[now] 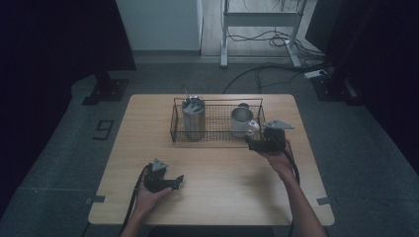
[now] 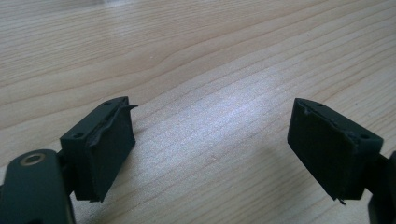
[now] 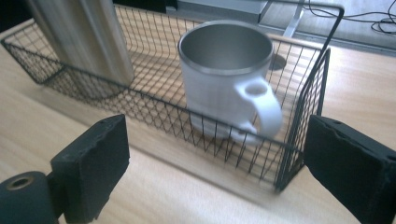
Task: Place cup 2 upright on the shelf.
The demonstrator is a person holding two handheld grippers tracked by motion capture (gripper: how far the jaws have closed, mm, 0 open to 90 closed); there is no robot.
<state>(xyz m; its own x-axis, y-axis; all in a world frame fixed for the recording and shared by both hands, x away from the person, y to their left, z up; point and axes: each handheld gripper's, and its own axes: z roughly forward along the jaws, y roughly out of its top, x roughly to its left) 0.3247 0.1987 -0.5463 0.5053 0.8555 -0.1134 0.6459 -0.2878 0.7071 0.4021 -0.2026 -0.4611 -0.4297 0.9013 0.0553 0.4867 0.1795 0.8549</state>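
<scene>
Our right gripper (image 1: 253, 143), jaws apart and holding nothing, seemingly sits just outside the black wire basket (image 3: 303, 112) beside the white steel-lined mug (image 3: 224, 79); our left gripper (image 2: 210, 154) rests open on the pale wooden surface (image 2: 196, 60).

Looked down on a pale wooden table (image 1: 212, 197), rectangular with rounded corners, set square on a grey floor (image 1: 59, 148). Showed fine grain running along the top, sharp in the left gripper view (image 2: 210, 60), softer and blurred in the right gripper view (image 3: 154, 200). Carried a black wire basket (image 1: 217, 134) directly on the wood, placed toward the far edge and a little right of the middle, long sides parallel to that edge. Sat flat and level, with low mesh walls (image 3: 154, 116) and a thicker wire rim, well apart from the table's near edge.
</scene>
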